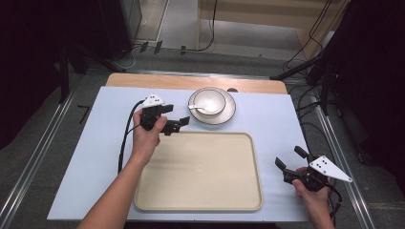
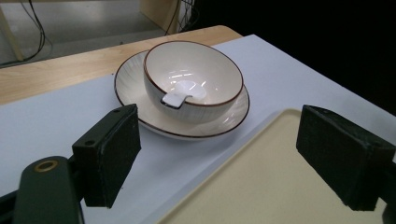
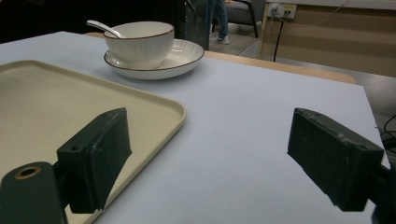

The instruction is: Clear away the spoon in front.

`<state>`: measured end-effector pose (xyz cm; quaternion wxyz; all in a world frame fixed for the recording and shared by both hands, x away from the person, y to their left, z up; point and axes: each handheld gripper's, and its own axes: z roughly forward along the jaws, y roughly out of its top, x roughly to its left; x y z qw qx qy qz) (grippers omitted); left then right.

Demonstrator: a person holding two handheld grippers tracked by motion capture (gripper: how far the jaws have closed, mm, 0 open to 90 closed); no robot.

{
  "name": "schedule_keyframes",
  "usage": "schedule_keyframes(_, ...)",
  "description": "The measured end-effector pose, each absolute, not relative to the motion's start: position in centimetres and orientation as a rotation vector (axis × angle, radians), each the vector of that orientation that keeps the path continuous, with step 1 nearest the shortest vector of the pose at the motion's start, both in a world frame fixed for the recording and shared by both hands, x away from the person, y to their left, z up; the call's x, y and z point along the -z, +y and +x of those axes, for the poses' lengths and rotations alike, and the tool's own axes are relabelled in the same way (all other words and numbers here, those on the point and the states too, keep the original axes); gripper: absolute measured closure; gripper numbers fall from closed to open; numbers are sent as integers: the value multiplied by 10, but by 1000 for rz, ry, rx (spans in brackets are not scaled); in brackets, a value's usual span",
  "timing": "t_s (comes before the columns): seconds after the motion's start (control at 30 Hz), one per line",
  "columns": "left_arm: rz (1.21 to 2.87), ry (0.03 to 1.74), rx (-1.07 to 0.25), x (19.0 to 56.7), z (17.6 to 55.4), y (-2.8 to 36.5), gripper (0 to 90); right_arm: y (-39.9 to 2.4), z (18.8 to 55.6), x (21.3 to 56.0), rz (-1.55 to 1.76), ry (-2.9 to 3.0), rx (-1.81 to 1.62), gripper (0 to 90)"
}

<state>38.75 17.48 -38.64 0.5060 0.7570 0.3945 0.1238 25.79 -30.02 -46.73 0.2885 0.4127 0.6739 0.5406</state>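
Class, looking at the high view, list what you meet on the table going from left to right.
Left gripper → bowl on its saucer → right gripper. The tray spans the middle, so it is left out.

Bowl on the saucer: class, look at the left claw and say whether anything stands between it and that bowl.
Nothing visible does. The left claw is open, aimed at the bowl on its saucer, with only bare blue table cover between. The tray lies off to the side.

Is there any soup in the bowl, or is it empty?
Empty, apart from a white spoon. The left gripper view looks into the bowl and its bare, shiny bottom shows, with no liquid or food.
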Motion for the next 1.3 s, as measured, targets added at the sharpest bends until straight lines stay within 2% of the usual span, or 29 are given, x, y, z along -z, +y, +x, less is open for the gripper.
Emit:
schedule_keyframes(0.07, 1836, 972, -319, 387, 396, 171, 154, -299, 258, 467, 1096, 1799, -1444, 132)
schedule_keyframes(0.17, 1854, 999, -340, 389, 404, 165, 237, -299, 258, 467, 1097, 1799, -1449, 133)
schedule_keyframes(0.2, 1851, 1011, -350, 390, 407, 163, 301, -298, 258, 467, 1098, 1799, -1450, 133)
schedule_keyframes(0.3, 1829, 1047, -350, 390, 415, 162, 601, -299, 258, 468, 1096, 1802, -1451, 133)
schedule_keyframes(0.4, 1829, 1112, -378, 391, 424, 162, 865, -299, 258, 468, 1102, 1802, -1455, 133)
schedule_keyframes(0.43, 1823, 1122, -374, 392, 427, 162, 900, -299, 258, 468, 1105, 1802, -1456, 133)
schedule_keyframes(0.7, 1885, 1172, -370, 405, 445, 150, 900, -302, 258, 470, 1113, 1802, -1460, 133)
schedule_keyframes(1.17, 1920, 1114, -261, 405, 438, 135, 900, -305, 258, 469, 1124, 1794, -1471, 134)
schedule_keyframes(1.3, 1874, 1120, -238, 401, 439, 137, 828, -305, 258, 469, 1120, 1795, -1470, 134)
